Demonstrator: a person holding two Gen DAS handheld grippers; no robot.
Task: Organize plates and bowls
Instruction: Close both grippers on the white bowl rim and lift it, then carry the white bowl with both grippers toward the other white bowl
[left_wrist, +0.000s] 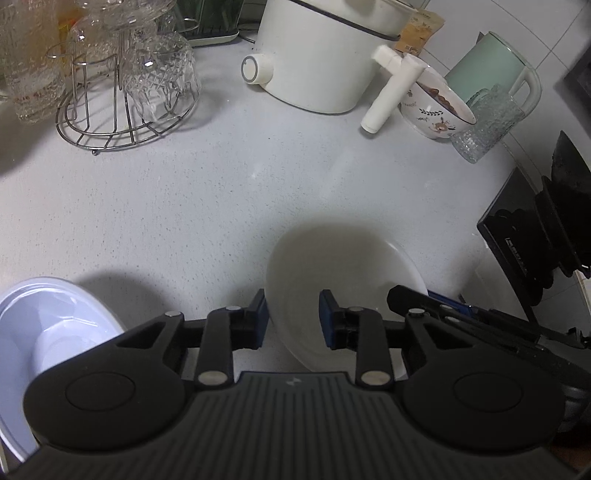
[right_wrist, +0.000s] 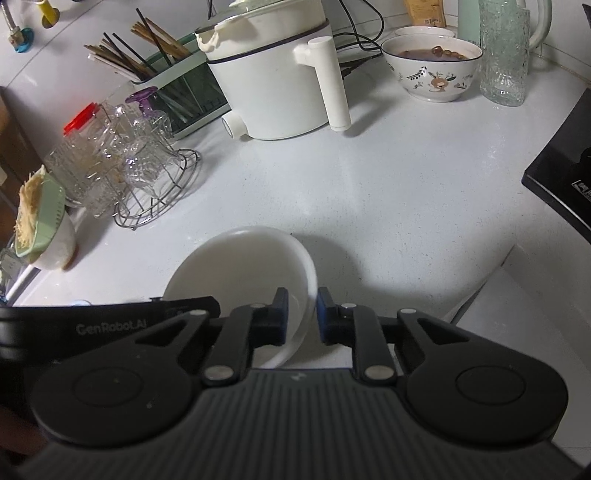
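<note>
Countertop (right_wrist: 388, 192): cooker (right_wrist: 273, 85), glass rack (right_wrist: 155, 184)

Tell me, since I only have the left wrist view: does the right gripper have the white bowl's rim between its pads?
Observer: Yes, the right gripper straddles the rim of the white bowl. I cannot tell whether the pads press.
Operator: Anything left of the glass rack?
Observer: A green strainer of pale shreds sits on a second bowl.
Operator: And behind the rack?
Observer: Chopsticks stand in a green holder.
</note>
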